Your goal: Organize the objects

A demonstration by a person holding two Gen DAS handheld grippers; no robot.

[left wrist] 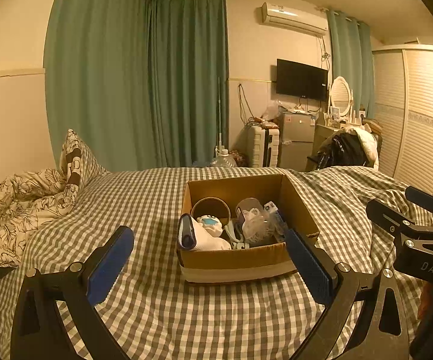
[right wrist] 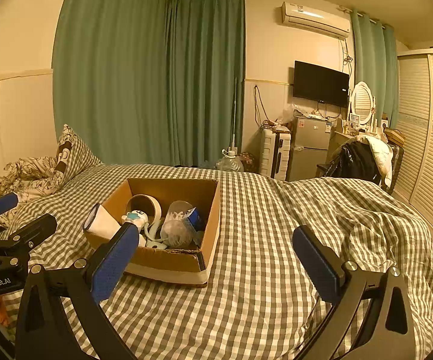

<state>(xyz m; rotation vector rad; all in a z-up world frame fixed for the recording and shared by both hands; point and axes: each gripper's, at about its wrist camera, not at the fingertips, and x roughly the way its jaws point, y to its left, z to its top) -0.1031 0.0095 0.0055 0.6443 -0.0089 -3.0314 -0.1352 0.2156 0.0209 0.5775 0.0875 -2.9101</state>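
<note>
An open cardboard box (left wrist: 237, 258) (right wrist: 168, 259) sits on the checked bedspread (left wrist: 162, 309) (right wrist: 261, 270). Inside lie a brown tape roll (left wrist: 210, 207) (right wrist: 144, 204), a small white toy with a blue patch (left wrist: 211, 223) (right wrist: 135, 217), a white rolled item with a dark rim (left wrist: 191, 234) (right wrist: 101, 222), and a clear plastic container (left wrist: 251, 219) (right wrist: 176, 222). My left gripper (left wrist: 207, 265) is open, held just in front of the box. My right gripper (right wrist: 216, 265) is open too, nothing between its fingers, to the right of the box. Each gripper shows at the edge of the other's view.
A floral quilt and a checked pillow (left wrist: 72, 162) are bunched at the bed's left end. Beyond the bed stand green curtains (left wrist: 144, 84), a suitcase (left wrist: 261, 147), a small fridge (left wrist: 296, 141), a chair heaped with clothes (left wrist: 351, 147) and a slatted wardrobe (left wrist: 414, 114).
</note>
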